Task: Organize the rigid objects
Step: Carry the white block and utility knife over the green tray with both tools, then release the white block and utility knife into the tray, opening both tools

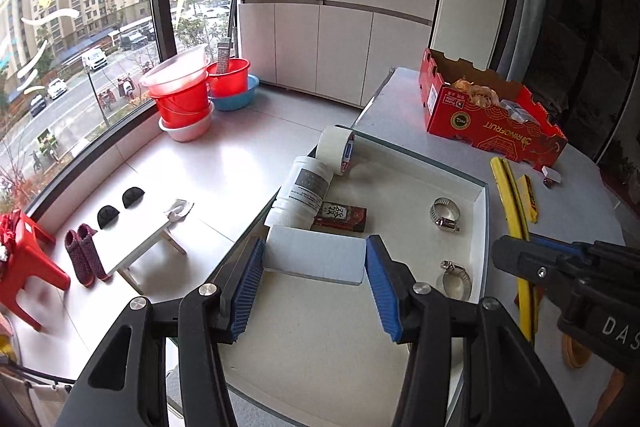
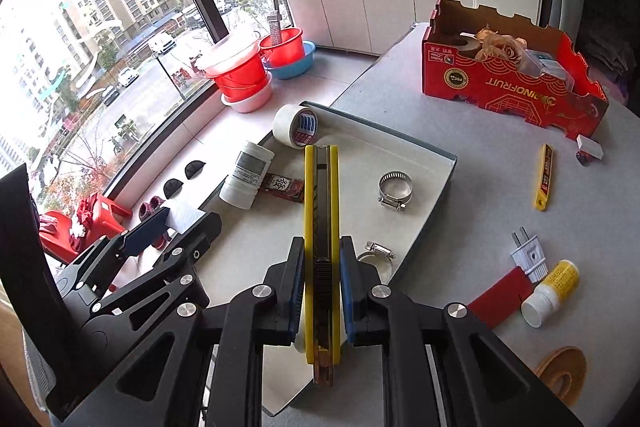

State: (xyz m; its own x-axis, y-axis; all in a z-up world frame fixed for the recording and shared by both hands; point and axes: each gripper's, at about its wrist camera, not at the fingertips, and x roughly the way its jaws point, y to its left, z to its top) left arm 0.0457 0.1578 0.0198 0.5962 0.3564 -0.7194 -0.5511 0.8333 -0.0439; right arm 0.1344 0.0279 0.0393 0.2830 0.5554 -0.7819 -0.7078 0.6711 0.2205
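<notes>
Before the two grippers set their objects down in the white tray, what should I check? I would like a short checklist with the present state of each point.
1. Right gripper grips the yellow utility knife firmly: ok, both pads press its sides.
2. Knife blade retracted: cannot tell, the tip is not clear.
3. Left gripper holds the white foam block: ok, the block sits between both pads.
4. Free floor in the white tray below the block: ok, bare area in front.
5. Two hose clamps clear of the knife's path: ok for the far one; the near one lies close beside the right finger.
</notes>
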